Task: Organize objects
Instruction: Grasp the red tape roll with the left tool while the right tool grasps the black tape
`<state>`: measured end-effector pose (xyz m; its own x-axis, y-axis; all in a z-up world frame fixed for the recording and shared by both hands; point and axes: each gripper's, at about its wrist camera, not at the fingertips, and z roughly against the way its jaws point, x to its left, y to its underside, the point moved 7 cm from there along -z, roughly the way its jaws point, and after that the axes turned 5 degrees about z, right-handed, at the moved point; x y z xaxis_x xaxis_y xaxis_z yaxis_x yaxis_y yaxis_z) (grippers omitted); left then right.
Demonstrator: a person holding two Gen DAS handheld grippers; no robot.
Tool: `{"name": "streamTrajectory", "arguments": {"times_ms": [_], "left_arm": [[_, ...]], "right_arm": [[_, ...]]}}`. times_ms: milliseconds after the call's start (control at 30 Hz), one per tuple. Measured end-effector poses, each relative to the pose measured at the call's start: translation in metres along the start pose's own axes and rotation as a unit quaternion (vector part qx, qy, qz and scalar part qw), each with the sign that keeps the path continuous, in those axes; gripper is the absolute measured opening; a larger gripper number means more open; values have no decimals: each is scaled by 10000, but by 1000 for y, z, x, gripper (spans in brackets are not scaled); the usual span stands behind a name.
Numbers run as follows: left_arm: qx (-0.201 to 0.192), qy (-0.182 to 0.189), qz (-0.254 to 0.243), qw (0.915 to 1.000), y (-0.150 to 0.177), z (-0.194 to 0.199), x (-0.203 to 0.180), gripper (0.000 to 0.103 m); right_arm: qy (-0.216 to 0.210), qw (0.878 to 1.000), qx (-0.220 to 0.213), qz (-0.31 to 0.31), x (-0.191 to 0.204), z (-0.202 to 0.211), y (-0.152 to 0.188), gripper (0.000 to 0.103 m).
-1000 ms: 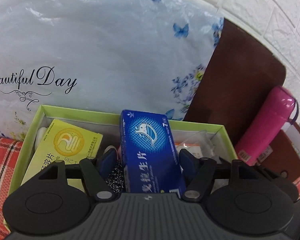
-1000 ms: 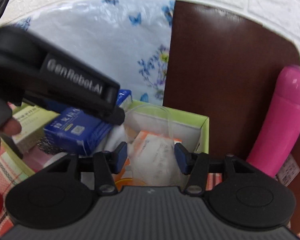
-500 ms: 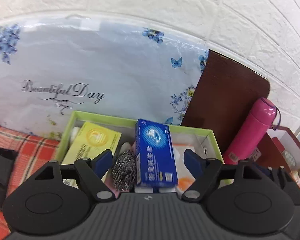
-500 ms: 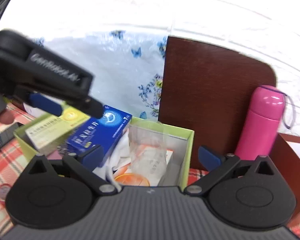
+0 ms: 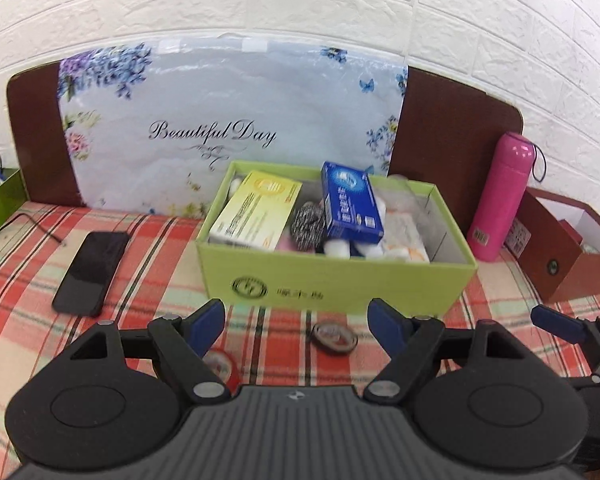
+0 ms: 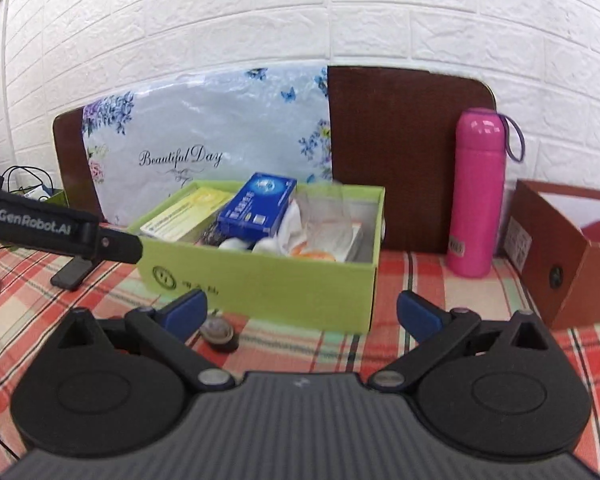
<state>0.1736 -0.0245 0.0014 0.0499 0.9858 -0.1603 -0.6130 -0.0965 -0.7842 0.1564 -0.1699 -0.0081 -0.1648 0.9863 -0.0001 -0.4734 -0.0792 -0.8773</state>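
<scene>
— Grippers, how do they stand?
— Left gripper [image 5: 296, 322] has its blue-padded fingers wide apart and holds nothing. Right gripper [image 6: 300, 312] is the same, spread and with nothing between. Both hang over the red checked cloth [image 5: 148, 264], in front of the green cardboard box [image 5: 340, 284].
— And what is inside the box?
— Blue rectangular medicine carton [image 5: 350, 200] lies tilted on top, leaning over the other things. Left of it is the yellow flat carton [image 5: 256, 210], and between these two sits the grey steel-wool scrubber [image 5: 307, 222]. White soft pieces and a clear plastic wrap fill the right part.
— Something outside the box?
— Small round dark tin [image 5: 334, 334] lies on the cloth just before the box. Black smartphone [image 5: 92, 266] lies flat to the left, well apart. Pink cylindrical thermos bottle [image 6: 478, 192] stands upright to the right, beside the open brown cardboard box [image 6: 568, 256].
</scene>
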Motion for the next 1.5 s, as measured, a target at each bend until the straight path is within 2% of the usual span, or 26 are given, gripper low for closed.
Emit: {"name": "streamTrajectory", "arguments": {"times_ms": [267,533,667,800,933,1067,1100,1133,1167,1233,1367,1500], "left_arm": [[122,-104,7,9999,33,19,13,81],[311,-198,153,9992,70,21,45,81],[85,-350,251,9990,84,14,73,81],[142,-297,622,9975,78,-10,90,81],[267,-192,951,9949,65,-38,86,81],[248,-231,872,9956,59,-61,79,79],[280,-247,920,9951,59,-67,81,76],[303,-191,966,9947,58,-71,83,65],[345,-115,992,9944,59,-75,85,59],[455,62,1036,9936,61,-79,88,52],[377,266,1018,9937,63,-77,91,50],[365,284,1034,9936,63,-78,91,53]], "right_arm": [[-17,9998,133,-166,15,27,30,103],[-101,9989,423,-174,28,30,58,103],[-203,9976,613,-234,34,24,73,103],[-250,9970,678,-263,41,20,79,103],[-232,9978,607,-164,46,18,77,103],[-265,9979,596,0,50,11,75,102],[-272,9980,569,65,52,8,73,101],[-279,9980,553,135,53,5,72,99],[-293,9979,542,196,54,2,70,98],[-333,9976,521,306,56,-9,65,93],[-436,9963,523,519,60,-40,56,84],[-455,9951,641,604,64,-78,47,71]]}}
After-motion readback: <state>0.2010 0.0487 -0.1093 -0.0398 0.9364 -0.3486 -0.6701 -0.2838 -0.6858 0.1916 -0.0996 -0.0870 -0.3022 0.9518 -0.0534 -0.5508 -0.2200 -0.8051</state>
